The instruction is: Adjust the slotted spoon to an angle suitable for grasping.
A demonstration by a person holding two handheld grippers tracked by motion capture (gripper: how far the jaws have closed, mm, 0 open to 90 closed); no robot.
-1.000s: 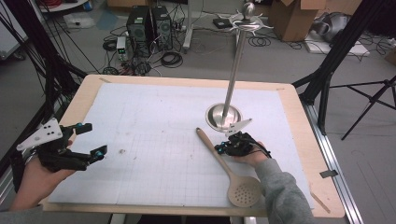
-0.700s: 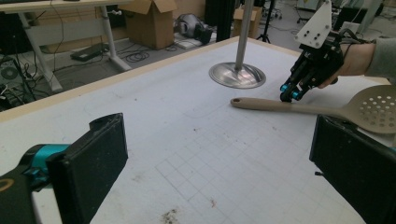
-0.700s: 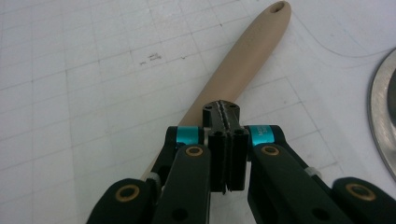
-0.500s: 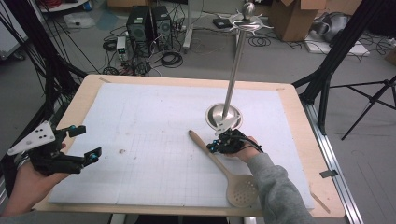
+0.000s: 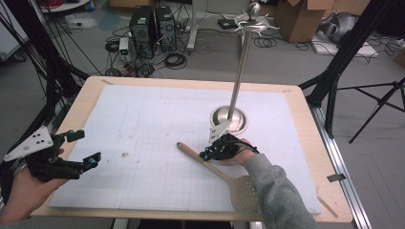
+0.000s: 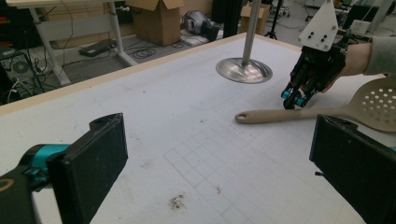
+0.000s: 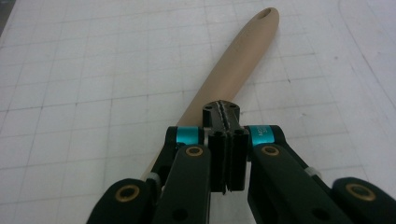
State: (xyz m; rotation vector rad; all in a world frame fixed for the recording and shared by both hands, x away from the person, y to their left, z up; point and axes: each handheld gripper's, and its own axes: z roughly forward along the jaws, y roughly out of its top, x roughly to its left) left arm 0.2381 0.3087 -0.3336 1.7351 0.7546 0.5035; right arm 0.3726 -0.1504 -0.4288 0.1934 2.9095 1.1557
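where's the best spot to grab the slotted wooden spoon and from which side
Probably the handle of the slotted wooden spoon, about midway along, coming straight down from above with the jaws across its width. It lies flat on the white mat, so only its two long edges offer a grip; the perforated head is too wide and flat. The right gripper, jaws shut, sits over the handle and would have to open first.

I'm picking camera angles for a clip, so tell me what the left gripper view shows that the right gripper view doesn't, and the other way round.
Left gripper view alone: the left gripper with its jaws wide apart, the metal stand with its round base, the spoon's slotted bowl, the person's hand, a cardboard box on the floor.

Right gripper view alone: a close look at the right gripper, jaws pressed together with nothing between them, just above the handle.

Both: the wooden spoon, the white gridded mat, and the right gripper itself.
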